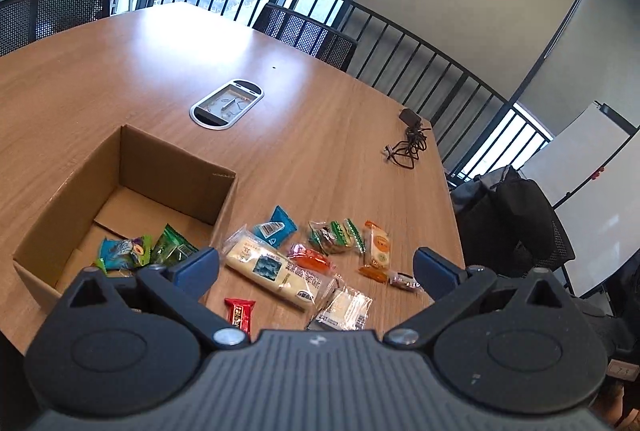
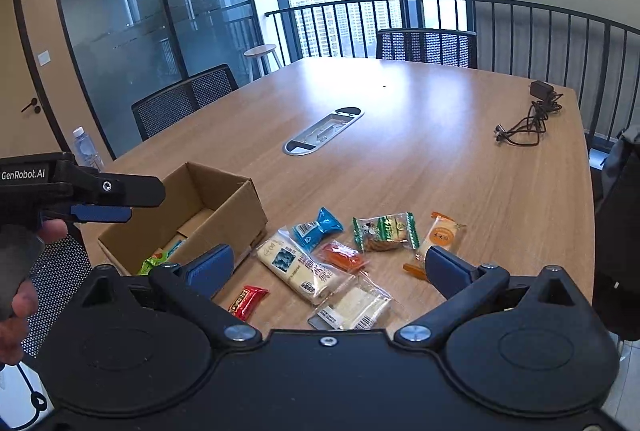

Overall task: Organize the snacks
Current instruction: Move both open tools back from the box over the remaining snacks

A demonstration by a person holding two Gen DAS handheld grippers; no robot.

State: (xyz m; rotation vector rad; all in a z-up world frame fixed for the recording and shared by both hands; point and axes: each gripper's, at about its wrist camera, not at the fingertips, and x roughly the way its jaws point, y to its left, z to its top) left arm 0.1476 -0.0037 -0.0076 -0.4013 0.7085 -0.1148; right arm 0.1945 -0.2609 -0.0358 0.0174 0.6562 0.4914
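Both grippers, left [image 1: 316, 265] and right [image 2: 328, 265], jaws apart and empty, above loose snacks [image 2: 298, 269] beside a cardboard box [image 1: 176, 167] on the counter [image 1: 320, 135]

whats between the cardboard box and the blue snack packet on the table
The upper end of the long white snack pack lies between the cardboard box and the blue snack packet; otherwise bare table. The right wrist view shows it best.

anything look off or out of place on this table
Nothing is spilled or damaged. Most snacks lie scattered beside the cardboard box, like the long white packet and red packet; only two packets are visible inside. A black charger with tangled cable sits apart near the far edge.
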